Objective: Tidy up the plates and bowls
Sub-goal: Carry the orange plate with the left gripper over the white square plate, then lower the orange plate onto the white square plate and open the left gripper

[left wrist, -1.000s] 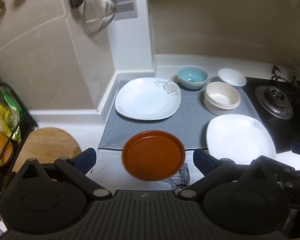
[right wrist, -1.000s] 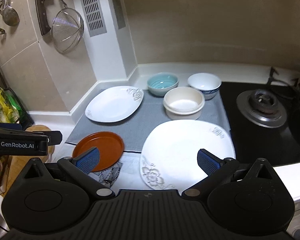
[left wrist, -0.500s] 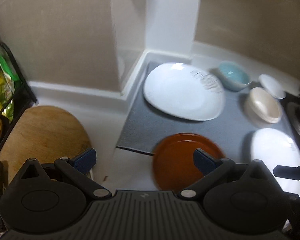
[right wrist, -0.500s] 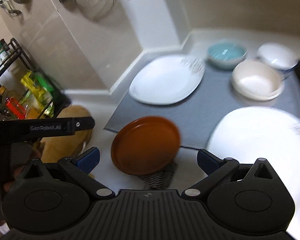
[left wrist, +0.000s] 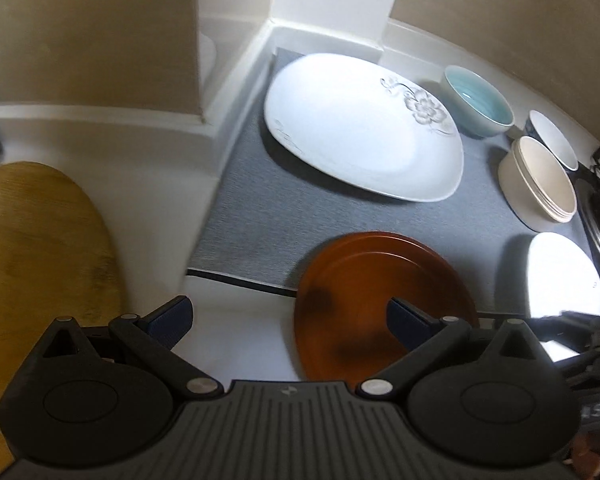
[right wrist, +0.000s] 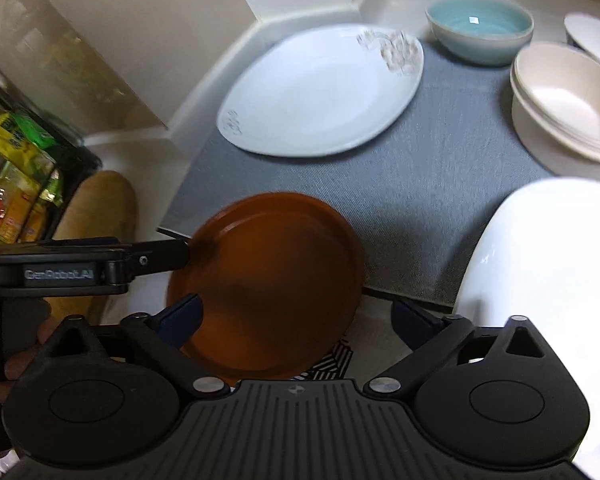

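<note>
Since a second ago both cameras have dropped closer and swung left, so the hanging strainer is gone from view. The left gripper (left wrist: 288, 318) has its jaws spread wide, empty, and so has the right gripper (right wrist: 296, 320). The round, glossy brown plate (right wrist: 266, 284) straddles the near edge of the woven grey mat (right wrist: 416, 184) on the worktop. At its 12 o'clock lies a smooth white squarish plate (right wrist: 320, 92) with a flower motif; at 1 o'clock sits a glazed blue bowl (right wrist: 480, 28).
</note>
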### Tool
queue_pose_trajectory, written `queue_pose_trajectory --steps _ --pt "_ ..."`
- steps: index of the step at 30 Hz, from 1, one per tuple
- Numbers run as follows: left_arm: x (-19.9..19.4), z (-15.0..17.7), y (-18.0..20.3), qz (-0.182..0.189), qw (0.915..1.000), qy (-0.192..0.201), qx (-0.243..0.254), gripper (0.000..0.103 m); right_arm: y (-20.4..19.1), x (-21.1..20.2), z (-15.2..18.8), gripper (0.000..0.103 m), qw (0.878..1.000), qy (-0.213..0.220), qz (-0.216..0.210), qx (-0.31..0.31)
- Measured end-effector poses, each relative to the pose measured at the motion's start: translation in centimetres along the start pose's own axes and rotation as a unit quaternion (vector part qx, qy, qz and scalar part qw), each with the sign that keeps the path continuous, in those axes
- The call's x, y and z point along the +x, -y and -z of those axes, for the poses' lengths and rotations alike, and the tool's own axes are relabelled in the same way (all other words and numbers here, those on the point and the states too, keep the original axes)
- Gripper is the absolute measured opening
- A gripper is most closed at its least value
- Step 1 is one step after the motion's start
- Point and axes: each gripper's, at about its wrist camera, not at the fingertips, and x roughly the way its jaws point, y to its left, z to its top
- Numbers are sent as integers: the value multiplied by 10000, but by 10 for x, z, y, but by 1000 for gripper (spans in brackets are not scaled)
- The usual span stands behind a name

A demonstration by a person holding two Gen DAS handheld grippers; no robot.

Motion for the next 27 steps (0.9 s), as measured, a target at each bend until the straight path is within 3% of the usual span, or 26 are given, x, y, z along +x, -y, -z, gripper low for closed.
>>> queue_pose_trajectory --steps 4,10,15,18,20,22,24,26,27 --pt "12 -1 -3 115 9997 -151 -167 103 7 9 -1 93 9995 -148 -145 229" --pt "25 -3 -7 170 9981 -398 -444 97 6 14 -6 95 9994 -203 -203 -174" --pt "28 -10 -1 180 9980 -479 -378 84 4 19 -10 99 9985 -323 -276 -350" --pt "30 -12 0 196 9980 -511 -313 77 3 21 -12 95 9981 -318 -257 -458" --pt "31 -12 0 233 9983 -476 -225 60 4 20 -13 87 9985 -265 -278 -402" --pt "31 -13 0 249 9985 -456 -163 46 7 18 -14 64 9990 -132 -184 -376" --pt "32 -13 1 134 9988 -444 -130 39 11 18 -13 41 9996 -32 -105 -250" --pt "32 -12 0 81 9991 -412 -111 33 17 16 -12 30 9999 96 -27 -73" --pt "32 -12 -1 93 9991 -402 -106 31 19 17 -11 19 9999 119 36 -43"
